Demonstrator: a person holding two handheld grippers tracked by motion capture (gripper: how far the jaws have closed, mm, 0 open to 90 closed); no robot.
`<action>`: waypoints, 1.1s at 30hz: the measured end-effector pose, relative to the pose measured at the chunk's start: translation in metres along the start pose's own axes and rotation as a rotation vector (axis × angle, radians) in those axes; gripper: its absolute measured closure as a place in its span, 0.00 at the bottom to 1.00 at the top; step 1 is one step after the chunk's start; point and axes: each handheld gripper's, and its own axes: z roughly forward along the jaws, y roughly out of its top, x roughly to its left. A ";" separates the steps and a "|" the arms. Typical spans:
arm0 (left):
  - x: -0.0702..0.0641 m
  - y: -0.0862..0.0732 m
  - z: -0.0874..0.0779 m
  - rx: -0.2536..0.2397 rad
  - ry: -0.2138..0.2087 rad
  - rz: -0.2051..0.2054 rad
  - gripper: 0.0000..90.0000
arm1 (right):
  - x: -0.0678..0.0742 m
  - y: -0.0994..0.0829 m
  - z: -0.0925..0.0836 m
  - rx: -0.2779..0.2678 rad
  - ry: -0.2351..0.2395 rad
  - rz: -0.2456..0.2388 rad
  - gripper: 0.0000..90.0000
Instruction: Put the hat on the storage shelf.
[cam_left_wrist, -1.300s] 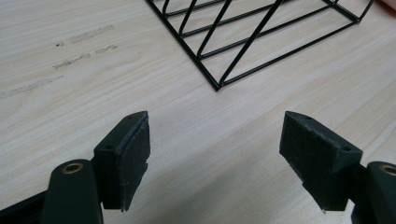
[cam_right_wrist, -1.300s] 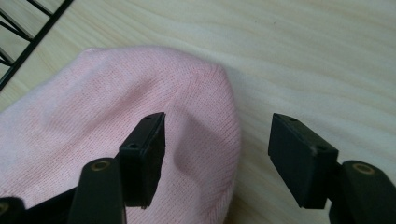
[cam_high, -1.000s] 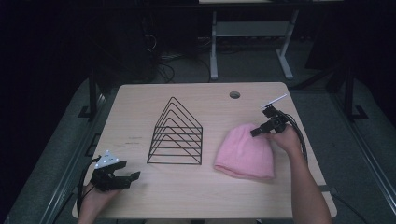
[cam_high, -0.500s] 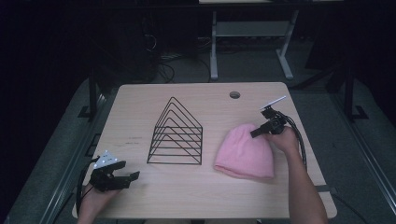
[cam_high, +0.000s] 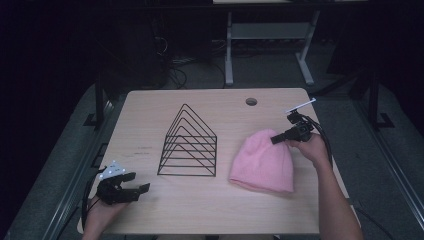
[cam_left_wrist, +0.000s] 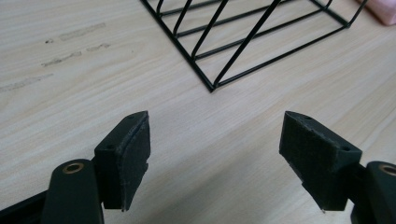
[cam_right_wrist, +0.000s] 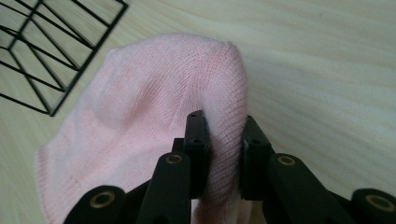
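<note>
The right gripper (cam_high: 278, 138) has barely shifted over the last second; it stays at the crown of the pink hat (cam_high: 262, 162), and its jaws are closed on a fold of the knit, as the right gripper view shows with the hat (cam_right_wrist: 140, 116) bunched between them. The hat itself lies where it did, flat on the desk (cam_high: 150, 110) just right of the black wire rack (cam_high: 189, 142), with its crown toward the far right edge. My reading is that the grip is now secure and the lift has not begun, so the next move is probably to raise the hat, perhaps toward the rack.

The left gripper (cam_high: 134, 190) has not moved either; it rests near the front left corner, its jaws wide apart and holding nothing, pointed at a corner of the rack (cam_left_wrist: 212, 86).

Hard to judge: how much cloth is pinched, and whether 1 or 2 layers, since the jaws cover the fold. The hat's brim is cut off in the right gripper view.
</note>
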 end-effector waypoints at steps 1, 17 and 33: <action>-0.001 0.000 -0.001 -0.007 -0.003 -0.006 0.28 | 0.001 0.000 -0.002 -0.007 0.006 -0.004 0.85; 0.001 0.012 -0.004 0.008 -0.035 0.012 0.28 | 0.020 0.007 -0.056 -0.098 0.050 -0.045 0.86; 0.004 0.041 -0.013 0.015 -0.108 0.072 0.28 | 0.047 0.037 -0.109 -0.167 0.012 -0.119 0.87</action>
